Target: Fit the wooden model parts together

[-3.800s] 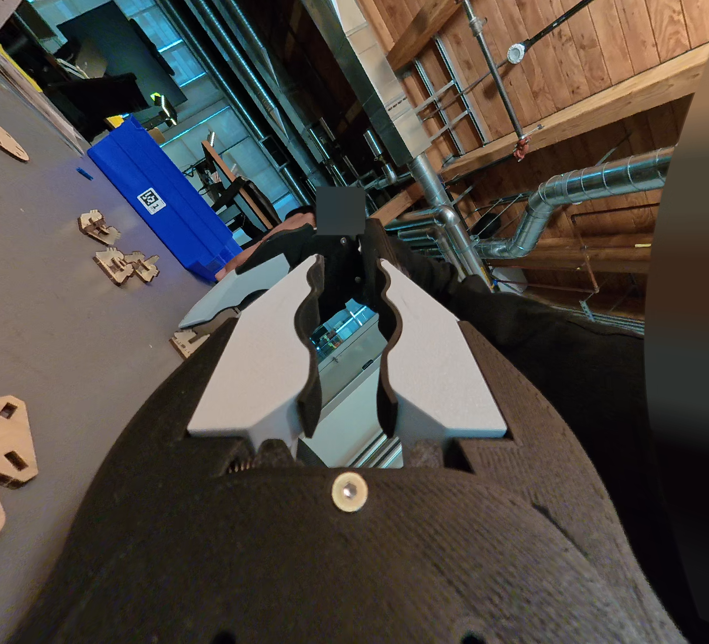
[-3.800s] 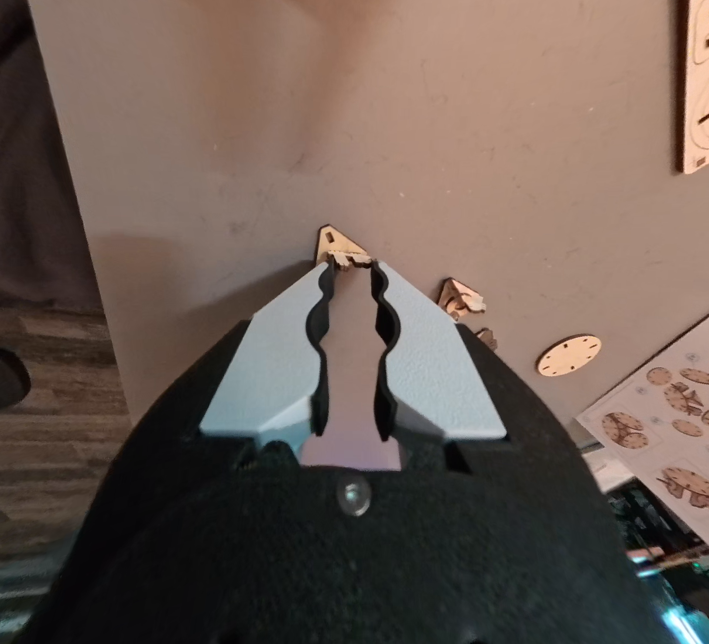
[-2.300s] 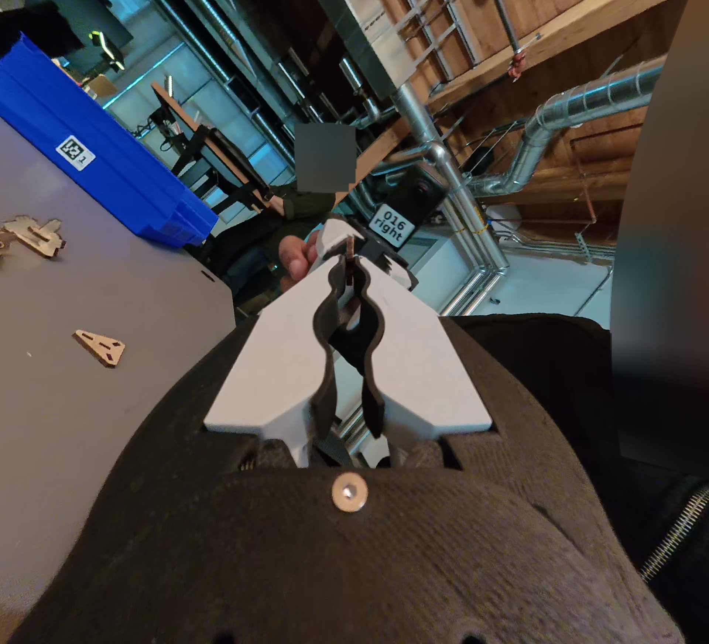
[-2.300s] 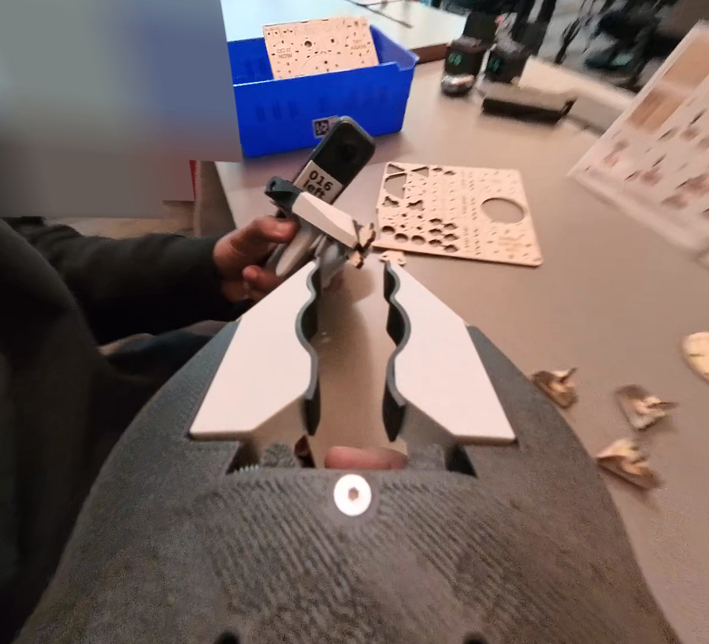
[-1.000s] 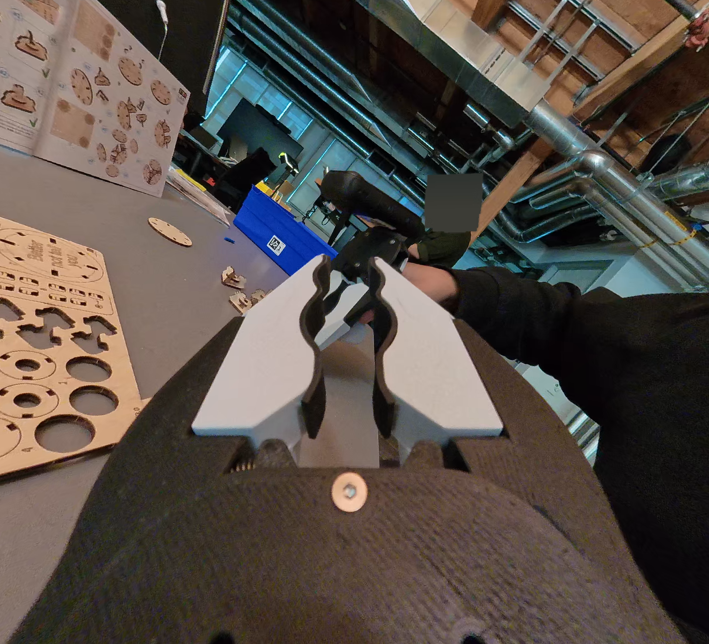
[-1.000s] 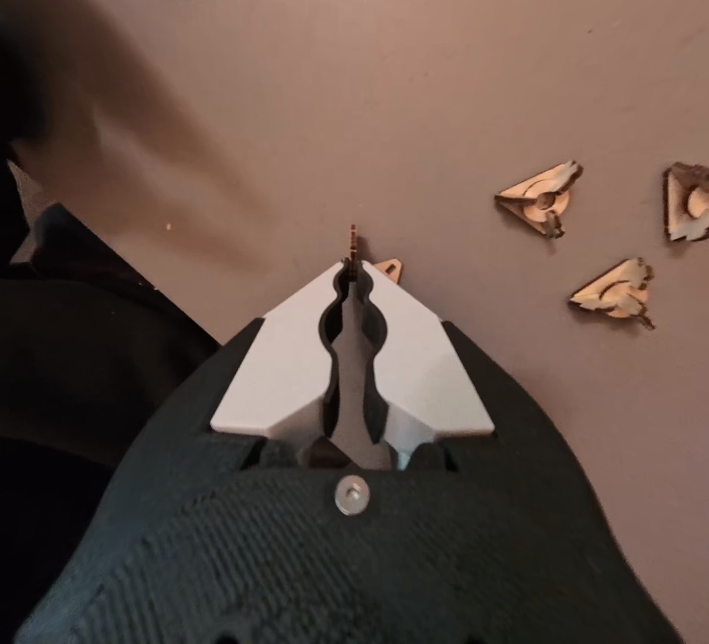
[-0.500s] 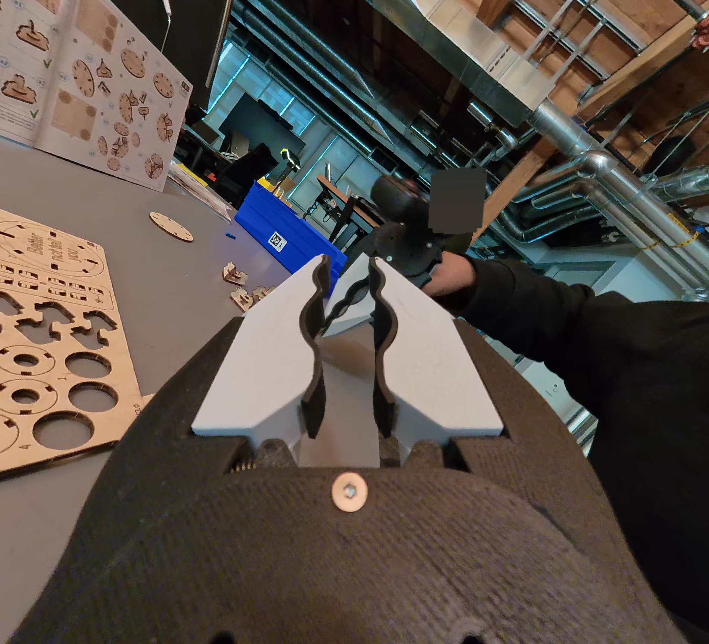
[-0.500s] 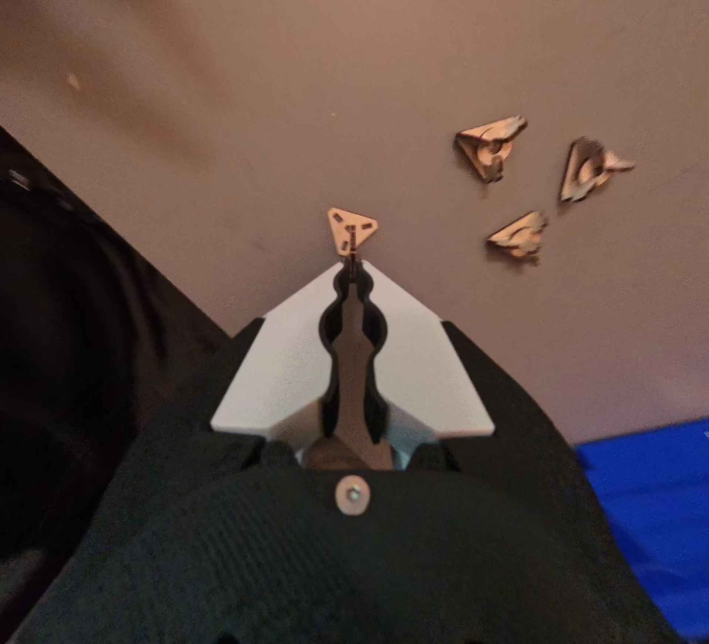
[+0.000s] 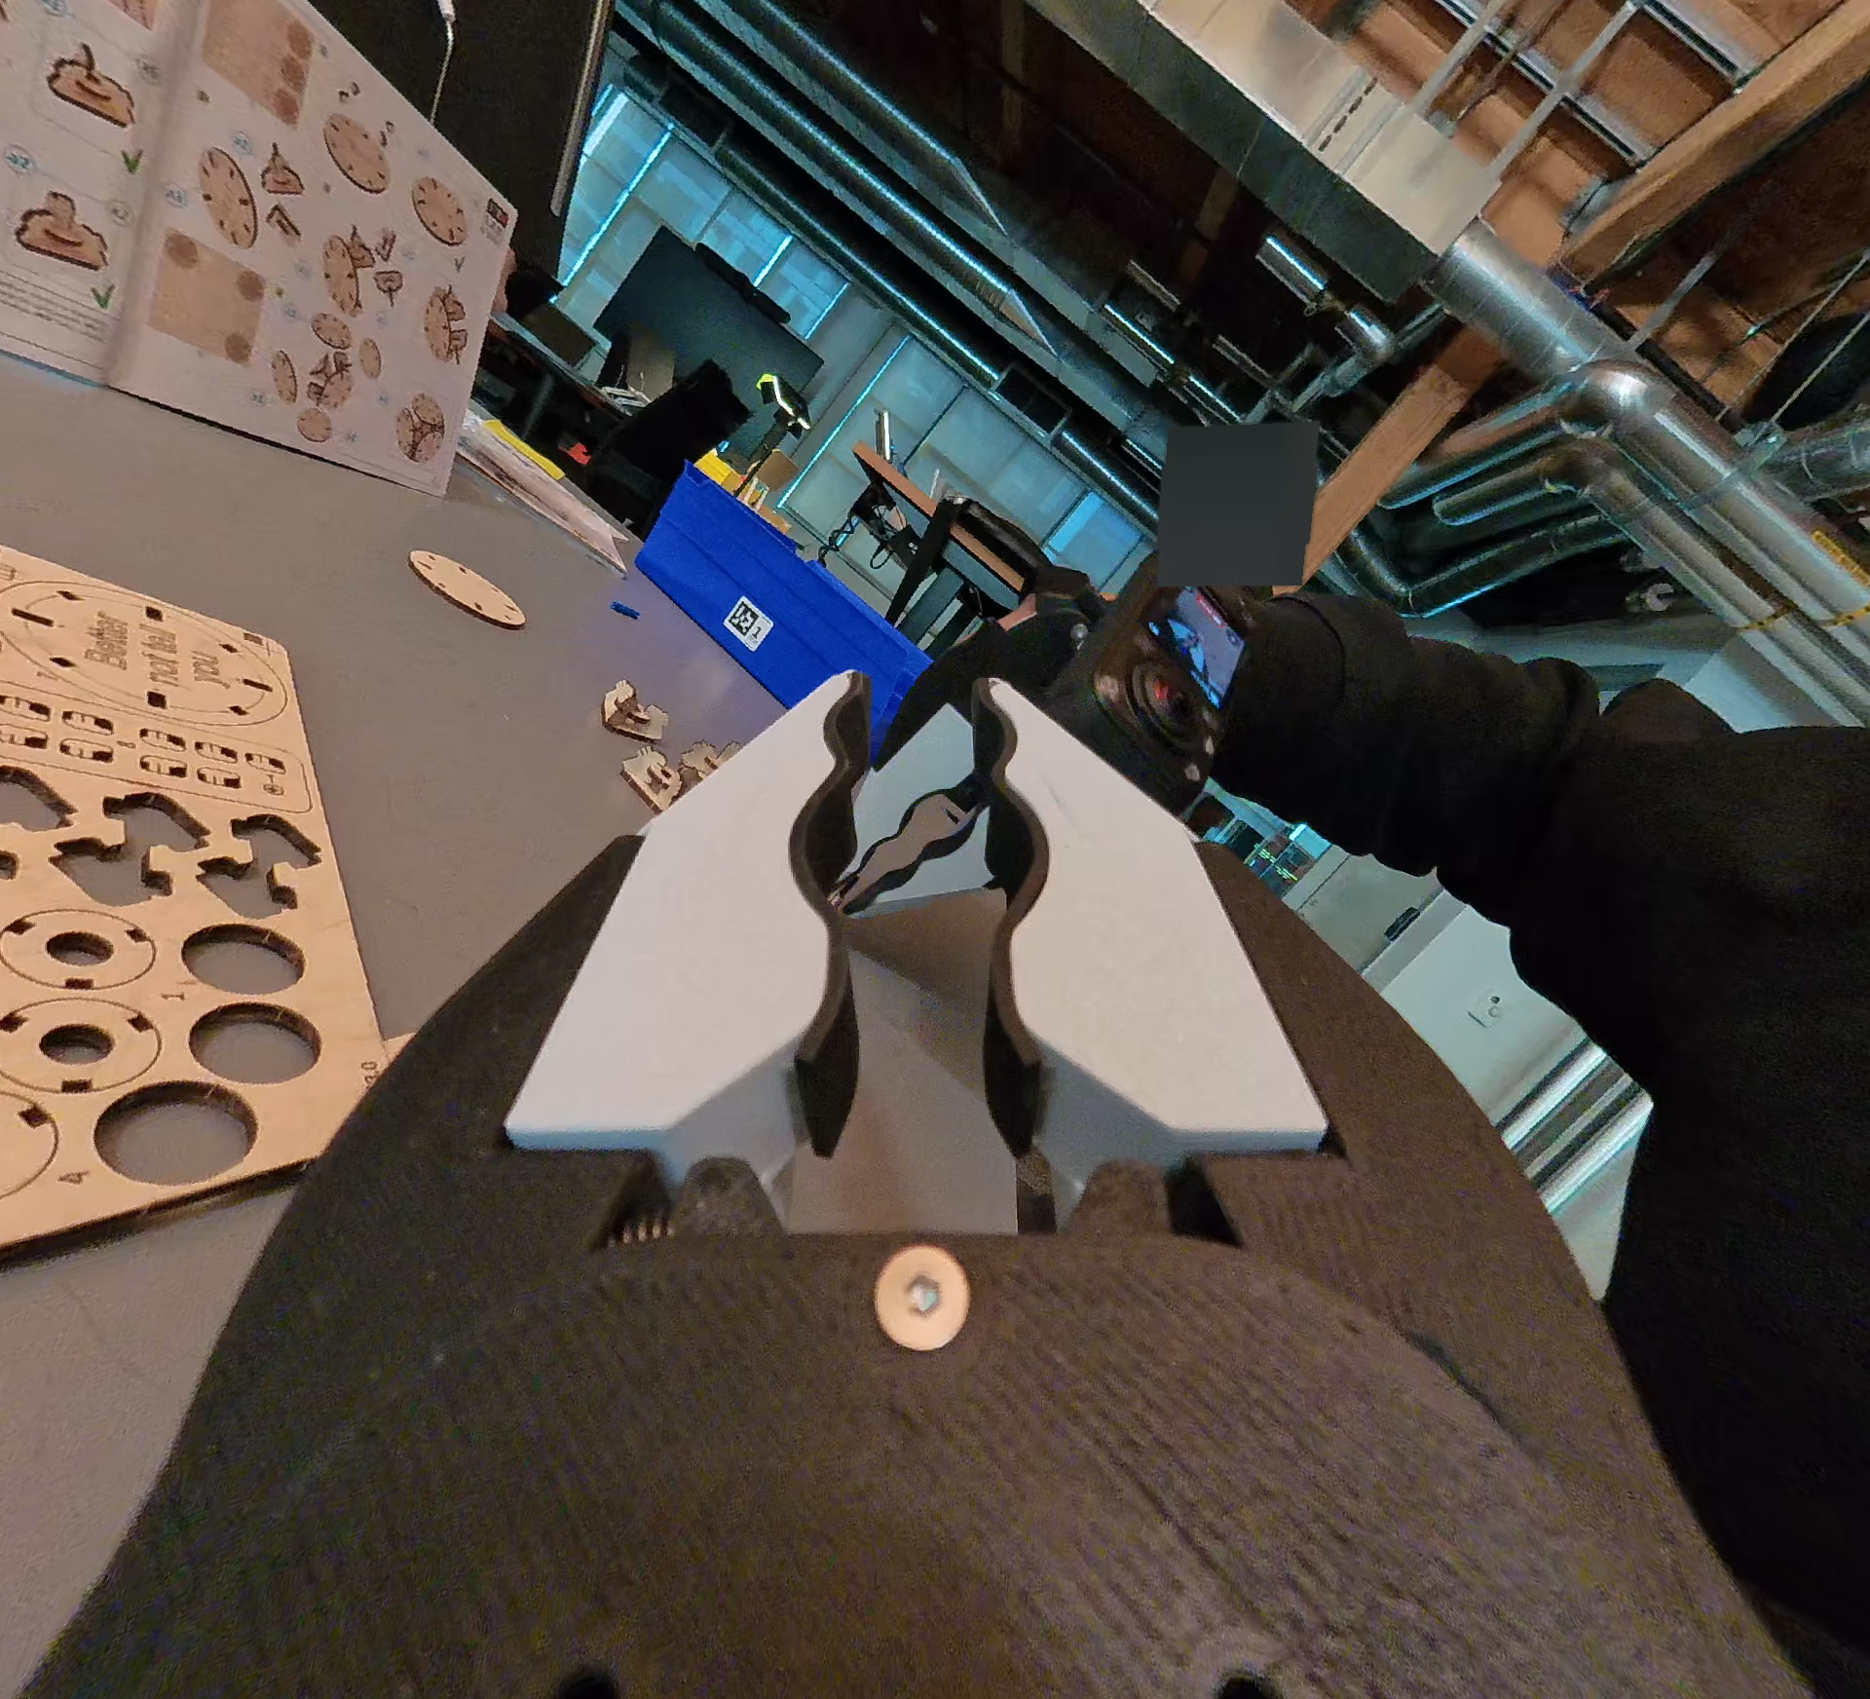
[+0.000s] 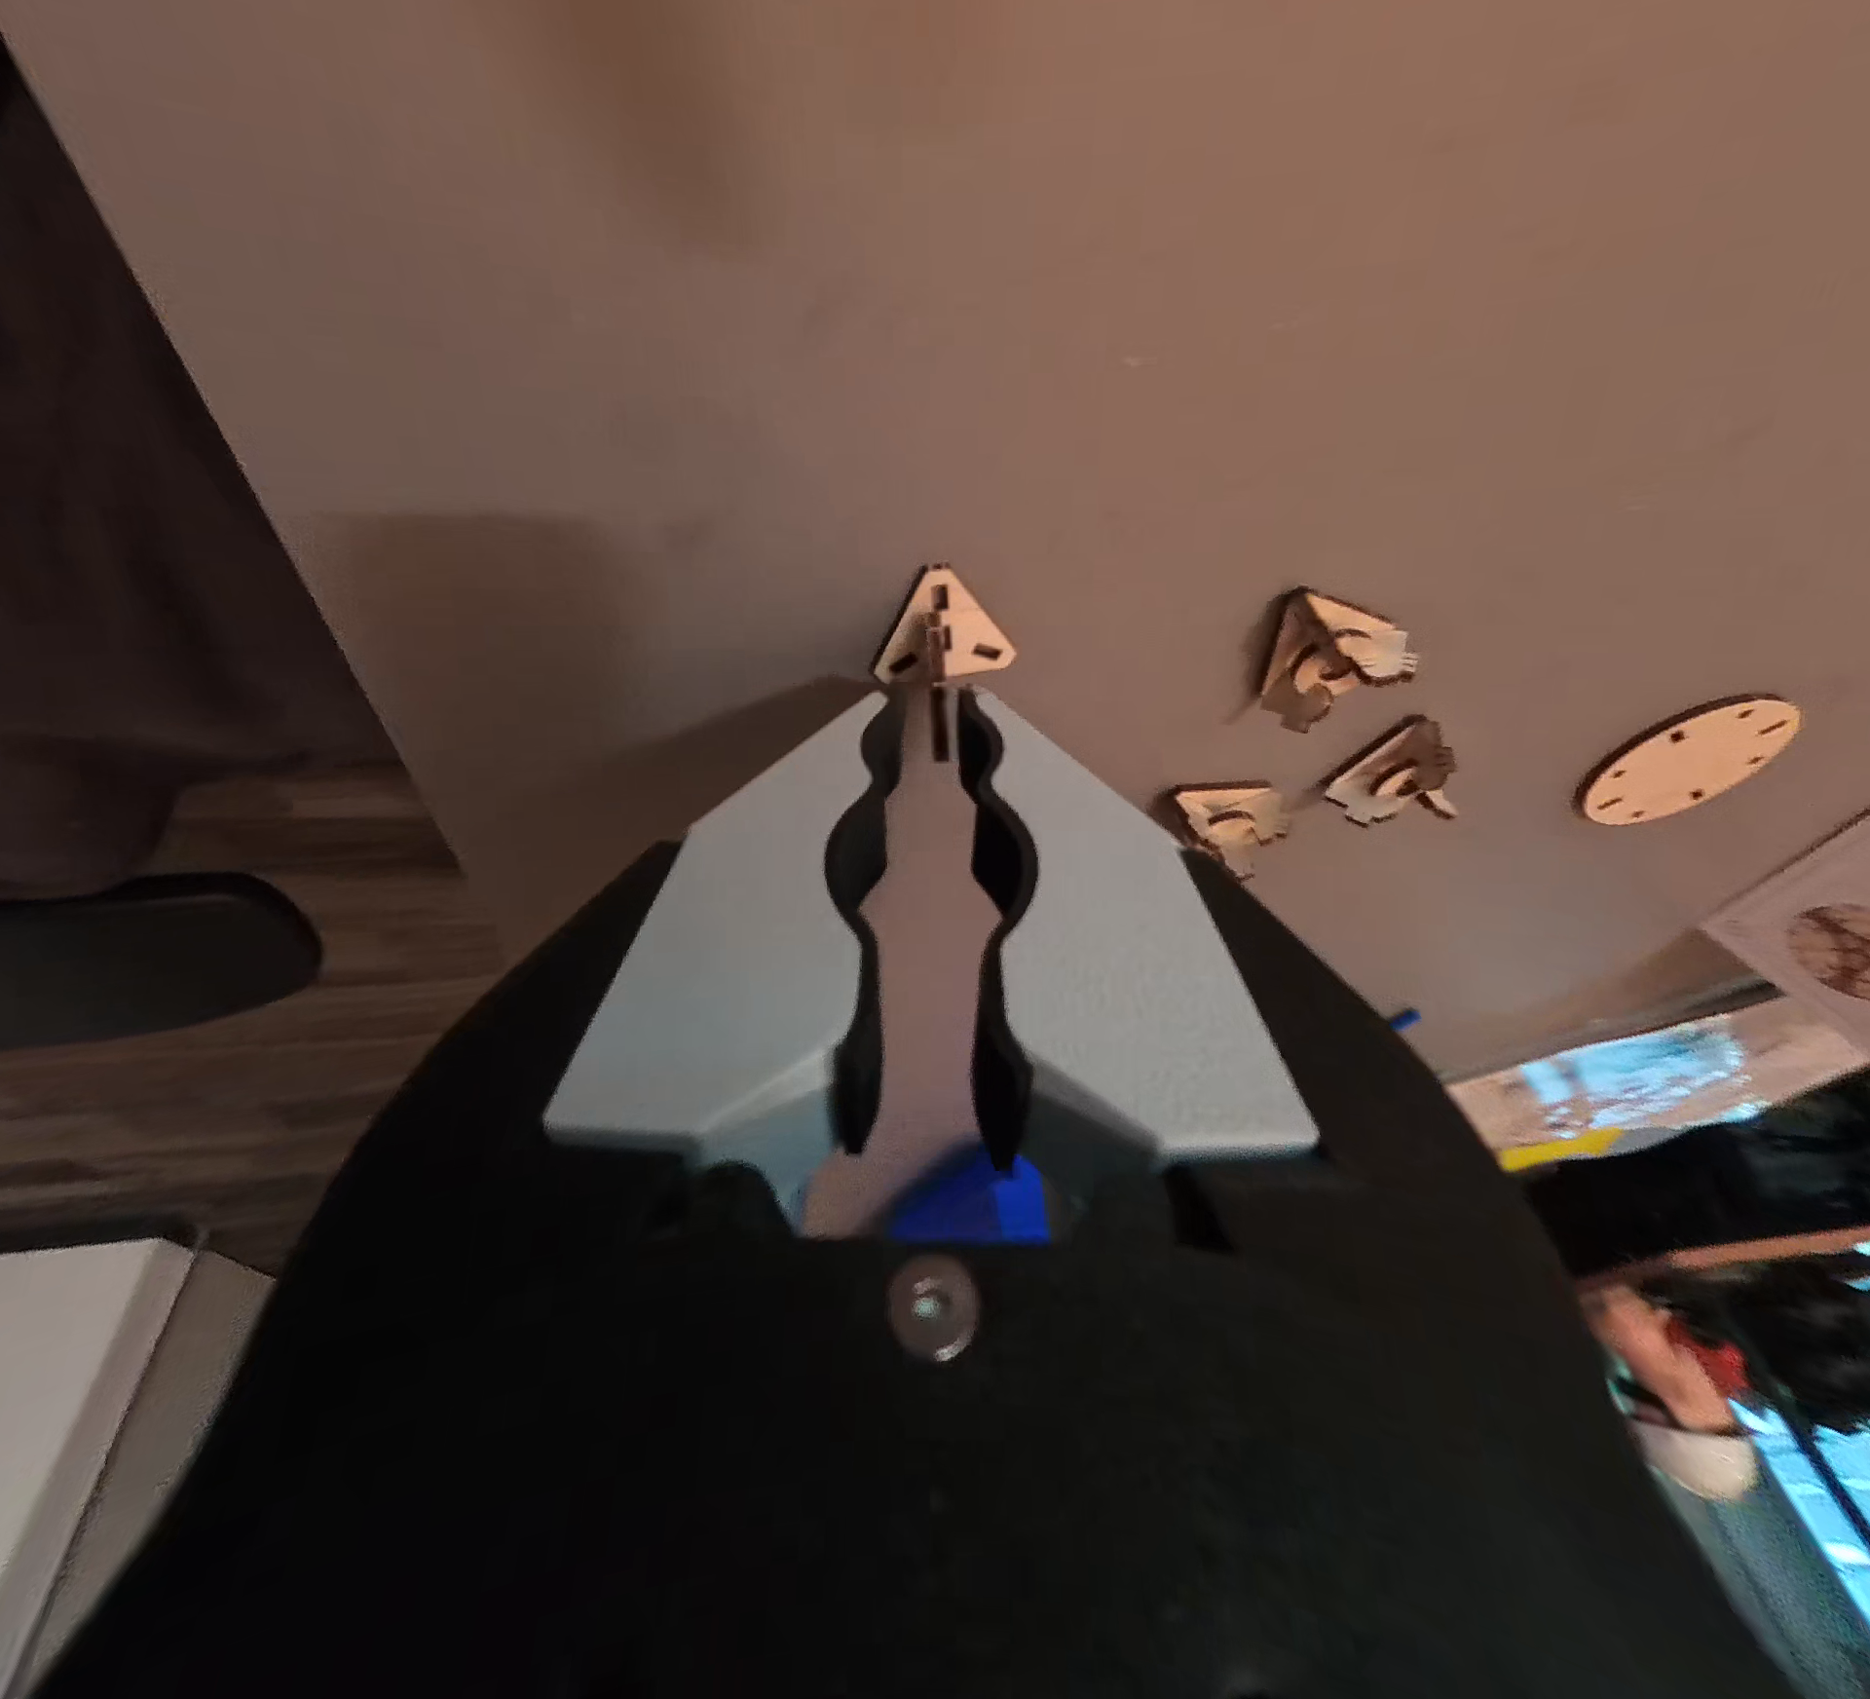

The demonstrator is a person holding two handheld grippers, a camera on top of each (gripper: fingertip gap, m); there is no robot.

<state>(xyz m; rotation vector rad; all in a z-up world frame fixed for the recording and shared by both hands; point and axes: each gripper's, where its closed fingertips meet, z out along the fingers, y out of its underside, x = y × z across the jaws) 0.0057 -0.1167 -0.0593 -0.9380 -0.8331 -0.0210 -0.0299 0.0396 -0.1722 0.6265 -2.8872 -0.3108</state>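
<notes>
Right wrist view: our right gripper point(image 10: 933, 719) stands slightly parted — a thin wooden slat point(image 10: 939, 724) between its pads, gaps visible, tip in the flat triangular plywood piece point(image 10: 946, 638) on the table point(image 10: 1113, 233). Unpressed, the slat may topple. Left gripper point(image 9: 916, 709) open, empty.
</notes>
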